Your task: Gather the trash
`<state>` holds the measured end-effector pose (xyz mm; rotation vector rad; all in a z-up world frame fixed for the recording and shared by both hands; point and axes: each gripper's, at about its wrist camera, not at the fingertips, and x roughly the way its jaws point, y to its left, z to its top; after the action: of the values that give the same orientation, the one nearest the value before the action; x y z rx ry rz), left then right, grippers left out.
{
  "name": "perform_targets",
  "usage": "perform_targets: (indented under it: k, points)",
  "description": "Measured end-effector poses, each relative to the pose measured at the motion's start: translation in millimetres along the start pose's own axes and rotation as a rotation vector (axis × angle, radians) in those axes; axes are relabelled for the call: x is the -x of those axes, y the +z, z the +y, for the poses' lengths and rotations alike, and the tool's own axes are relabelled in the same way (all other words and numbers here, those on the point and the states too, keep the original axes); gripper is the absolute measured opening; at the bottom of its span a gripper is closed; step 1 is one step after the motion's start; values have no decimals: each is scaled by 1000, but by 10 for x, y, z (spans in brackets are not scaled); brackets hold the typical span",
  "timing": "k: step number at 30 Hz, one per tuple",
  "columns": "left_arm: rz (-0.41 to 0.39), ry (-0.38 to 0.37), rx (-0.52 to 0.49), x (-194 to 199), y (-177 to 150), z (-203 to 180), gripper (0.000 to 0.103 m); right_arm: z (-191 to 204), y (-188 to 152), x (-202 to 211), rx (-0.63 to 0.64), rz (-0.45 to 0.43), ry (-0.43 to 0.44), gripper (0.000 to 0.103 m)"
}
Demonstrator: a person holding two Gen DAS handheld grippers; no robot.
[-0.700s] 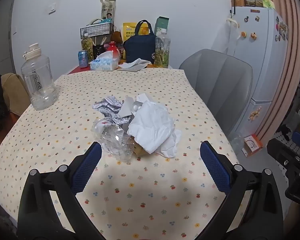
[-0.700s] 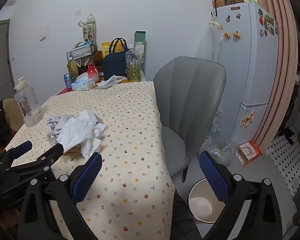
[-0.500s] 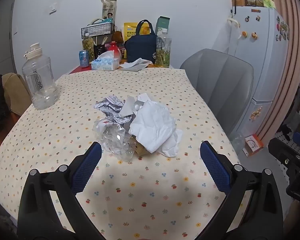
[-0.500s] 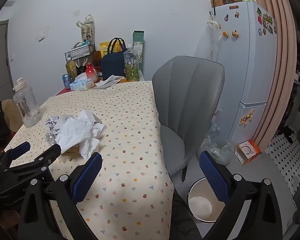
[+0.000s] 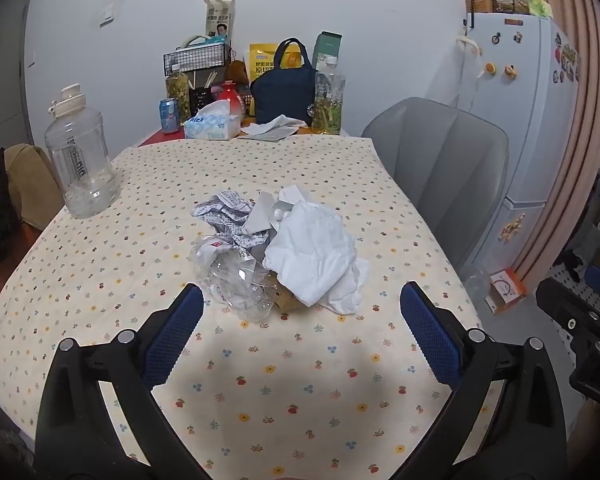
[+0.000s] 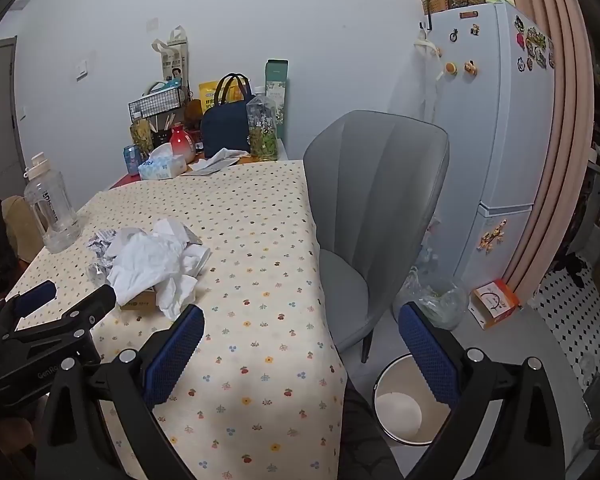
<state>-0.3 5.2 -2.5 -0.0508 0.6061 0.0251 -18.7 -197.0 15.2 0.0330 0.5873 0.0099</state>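
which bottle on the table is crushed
The clear plastic bottle in the trash pile: flattened, lying down. The big water jug and the two bottles by the wall stand upright.

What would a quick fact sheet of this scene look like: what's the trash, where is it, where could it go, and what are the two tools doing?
trash: white crumpled tissue, clear crushed plastic, printed wrappers, small brown box
place: one heap mid-table on the flowered tablecloth
bin: white bin on the floor beside the grey chair
left gripper: open, just short of the heap, holding nothing
right gripper: open, empty, over the table edge
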Motion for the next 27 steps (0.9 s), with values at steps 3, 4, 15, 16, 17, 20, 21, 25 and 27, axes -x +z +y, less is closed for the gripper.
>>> perform_targets:
  k: [3,4,15,16,17,20,21,25,27]
  points:
    - [1,-1,1,4,-2,4,98,4,7,0,0,-1,-2,95]
    - [5,-1,4,14,25,-4,98,5,8,1,1,-1,-2,95]
    - [9,-1,9,9,31,21,98,0,9,2,2,-2,-2,95]
    - [9,-2,10,9,30,21,98,-3,9,3,1,-1,-2,95]
    - [10,-2,10,9,30,20,98,-3,10,2,1,-1,-2,95]
    - [12,-1,8,4,28,18,98,-5,8,1,1,-2,-3,95]
    - [14,-1,8,-1,29,16,98,-5,8,1,1,-1,-2,95]
    - [14,-1,7,-9,30,4,98,-7,14,1,0,0,-4,95]
    - [16,-2,8,-11,29,3,98,-11,14,-1,0,0,-3,95]
